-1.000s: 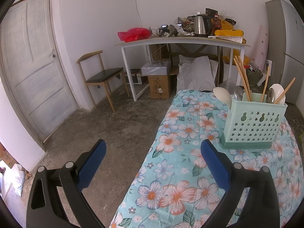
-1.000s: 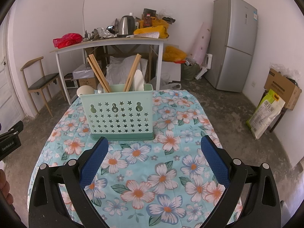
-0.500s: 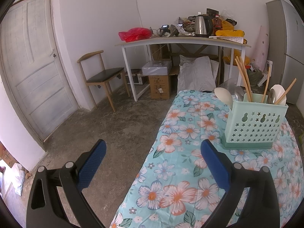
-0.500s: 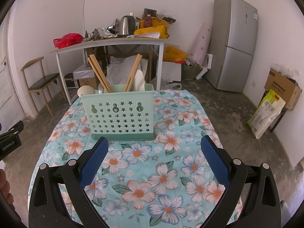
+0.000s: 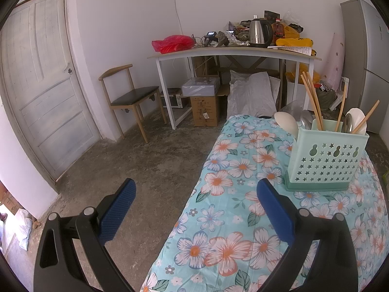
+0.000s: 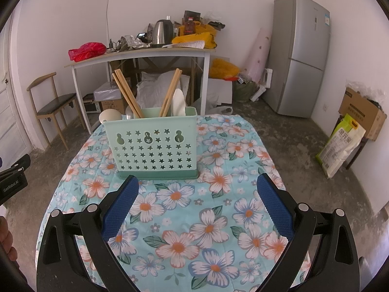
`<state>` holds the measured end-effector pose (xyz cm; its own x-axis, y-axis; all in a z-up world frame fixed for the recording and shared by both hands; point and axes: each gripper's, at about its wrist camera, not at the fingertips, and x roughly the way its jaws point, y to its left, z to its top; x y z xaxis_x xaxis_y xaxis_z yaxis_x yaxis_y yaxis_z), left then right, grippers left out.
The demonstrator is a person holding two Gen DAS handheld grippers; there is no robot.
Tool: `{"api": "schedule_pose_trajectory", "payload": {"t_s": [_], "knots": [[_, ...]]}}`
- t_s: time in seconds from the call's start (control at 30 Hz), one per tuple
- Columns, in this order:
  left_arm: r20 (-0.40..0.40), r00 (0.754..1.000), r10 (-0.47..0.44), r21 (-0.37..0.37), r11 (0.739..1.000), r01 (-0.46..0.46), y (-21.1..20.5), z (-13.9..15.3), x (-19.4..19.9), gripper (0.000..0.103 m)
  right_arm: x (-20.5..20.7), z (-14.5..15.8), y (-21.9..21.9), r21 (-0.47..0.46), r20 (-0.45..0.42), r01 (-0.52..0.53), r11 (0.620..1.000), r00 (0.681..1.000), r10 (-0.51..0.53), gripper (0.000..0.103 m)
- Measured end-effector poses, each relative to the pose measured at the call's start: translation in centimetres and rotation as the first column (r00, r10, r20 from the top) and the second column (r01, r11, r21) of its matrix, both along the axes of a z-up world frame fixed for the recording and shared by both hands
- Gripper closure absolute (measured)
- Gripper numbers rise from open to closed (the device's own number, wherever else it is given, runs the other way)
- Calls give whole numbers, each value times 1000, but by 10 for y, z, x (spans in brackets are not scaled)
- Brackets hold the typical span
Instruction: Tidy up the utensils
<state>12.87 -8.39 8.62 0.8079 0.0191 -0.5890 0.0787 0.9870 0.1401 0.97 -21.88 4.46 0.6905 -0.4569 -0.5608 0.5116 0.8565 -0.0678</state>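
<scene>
The table (image 6: 243,160) fills the middle of the room under its blue floral cloth (image 6: 175,219), and right at its centre stands the mint-green utensil holder (image 6: 153,146), upright, star holes punched across its front. In the left wrist view that same holder (image 5: 325,160) sits over toward the far right side of the table. Sticking up out of it — wooden chopsticks (image 6: 126,95) leaning left, another pair (image 6: 171,92) leaning right, and a white spoon (image 6: 178,102) beside them. A second white spoon (image 5: 285,121) and a metal one (image 5: 306,119) show just behind the holder's left end; which compartment they are in, I cannot tell. Now the claws: the right claw (image 6: 197,204) hangs just short of the holder, blue pads spread wide, holding nothing. The left claw (image 5: 194,206) is spread wide too, empty — one finger over the bare floor (image 5: 145,165), the other over the table's edge.
</scene>
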Motion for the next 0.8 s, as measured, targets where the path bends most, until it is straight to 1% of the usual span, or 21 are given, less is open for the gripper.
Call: {"api": "schedule_pose_trajectory", "payload": {"t_s": [0.8], "knots": [[-5, 1000, -2, 1, 1000, 2, 3, -1, 0, 6, 1, 1, 5, 0, -2, -7, 1000, 1000, 7, 9]]}}
